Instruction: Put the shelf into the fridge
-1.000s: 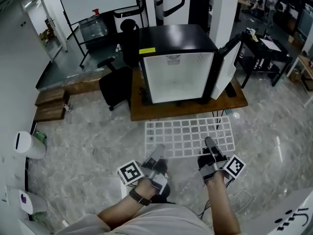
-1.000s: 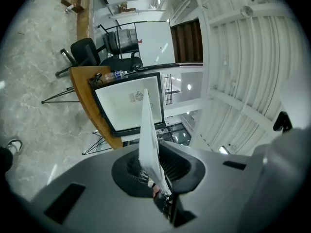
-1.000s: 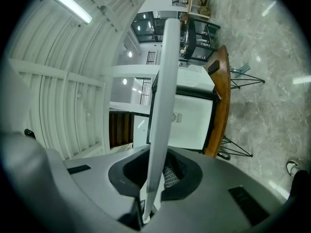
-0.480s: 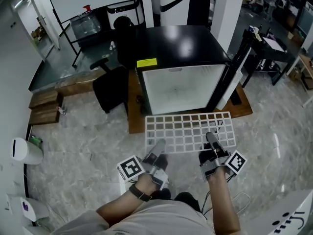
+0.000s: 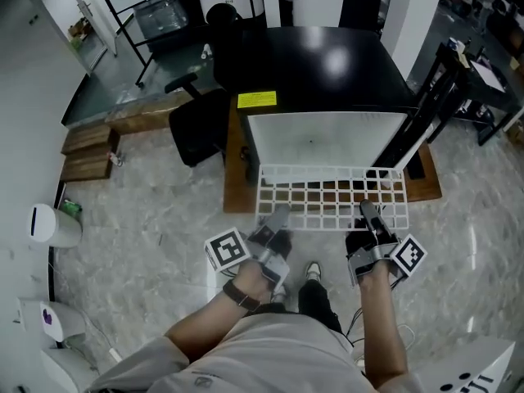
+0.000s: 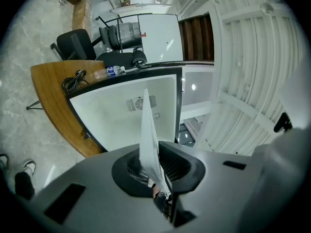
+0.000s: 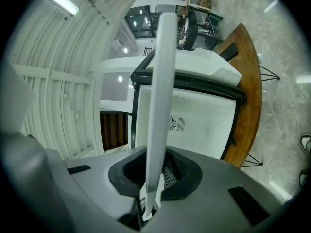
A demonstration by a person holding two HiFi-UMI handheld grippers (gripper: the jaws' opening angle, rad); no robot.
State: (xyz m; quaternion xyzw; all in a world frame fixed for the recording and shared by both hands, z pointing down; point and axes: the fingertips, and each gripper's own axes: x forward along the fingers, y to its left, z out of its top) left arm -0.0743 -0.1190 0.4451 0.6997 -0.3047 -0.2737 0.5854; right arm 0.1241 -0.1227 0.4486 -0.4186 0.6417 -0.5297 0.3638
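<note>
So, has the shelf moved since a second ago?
Yes. The shelf has gone forward toward the fridge: its far edge now reaches the open front, where earlier it stopped about at the near edge of the wooden platform.

Smooth white wire shelf [image 5: 332, 198]; glossy black fridge [image 5: 323, 64]; brown wooden table [image 5: 236, 170]; polished marbled stone floor [image 5: 155, 211]

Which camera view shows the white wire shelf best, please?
The head view: it shows the whole shelf grid, before the open fridge, held by the left hand-held gripper and right hand-held gripper. Each gripper view shows only a thin edge-on strip clamped between its jaws.
</note>
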